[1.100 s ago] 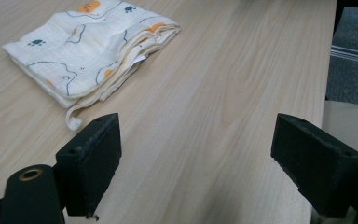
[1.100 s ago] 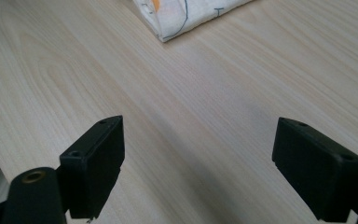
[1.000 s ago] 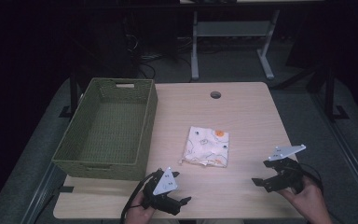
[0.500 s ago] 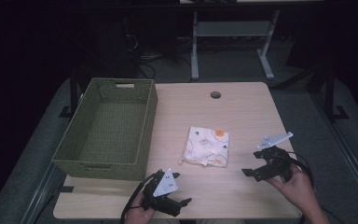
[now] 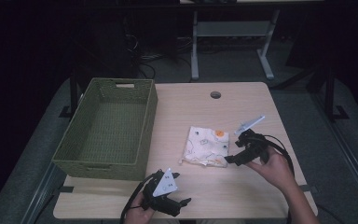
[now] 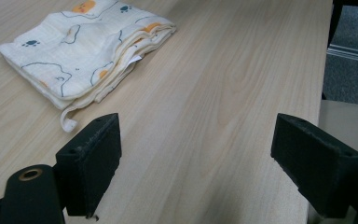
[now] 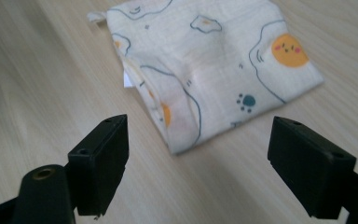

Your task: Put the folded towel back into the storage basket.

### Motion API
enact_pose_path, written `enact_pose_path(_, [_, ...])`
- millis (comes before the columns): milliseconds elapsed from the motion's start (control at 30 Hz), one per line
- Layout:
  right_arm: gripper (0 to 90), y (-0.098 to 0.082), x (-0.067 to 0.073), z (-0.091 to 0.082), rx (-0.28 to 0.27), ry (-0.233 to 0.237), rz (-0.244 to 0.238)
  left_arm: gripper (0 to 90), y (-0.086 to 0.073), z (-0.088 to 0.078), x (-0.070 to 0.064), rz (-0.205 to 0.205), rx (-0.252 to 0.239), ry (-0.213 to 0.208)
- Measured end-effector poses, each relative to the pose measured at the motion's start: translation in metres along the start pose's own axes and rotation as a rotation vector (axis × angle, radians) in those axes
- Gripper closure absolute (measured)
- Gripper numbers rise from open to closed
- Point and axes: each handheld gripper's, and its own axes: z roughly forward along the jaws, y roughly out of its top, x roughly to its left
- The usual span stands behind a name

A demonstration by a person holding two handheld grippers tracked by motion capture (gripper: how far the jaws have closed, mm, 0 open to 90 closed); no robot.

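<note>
A pale wood-grain table (image 5: 191, 196) holds a deep olive woven basket (image 5: 107, 128) with handle slots on its left side, and a small folded cloth (image 5: 206, 146) lying flat near the table's middle, well apart from the basket. The cloth is soft, thin cream muslin in several loose layers, printed with orange suns, blue paw marks and fried-egg outlines, with a small loop tag at one corner. The right gripper (image 7: 196, 172) is just beside the cloth's near corner, its black block jaws spread wide and having just narrowed a little, with only the corner lying ahead between them, not pinched. The left gripper (image 6: 196, 172) rests by the table's front edge, jaws spread wide on nothing. A likely risk: closing on only the top layer would let the fold fall open; pushing in low could slide the light cloth across the smooth top.
</note>
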Motion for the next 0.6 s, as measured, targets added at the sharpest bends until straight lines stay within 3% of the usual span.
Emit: enact_pose_path(600, [22.2,0.047,-0.008,0.029,0.056,0.011,-0.002,16.1,0.0,-0.001,0.0,-0.012,-0.008,0.002])
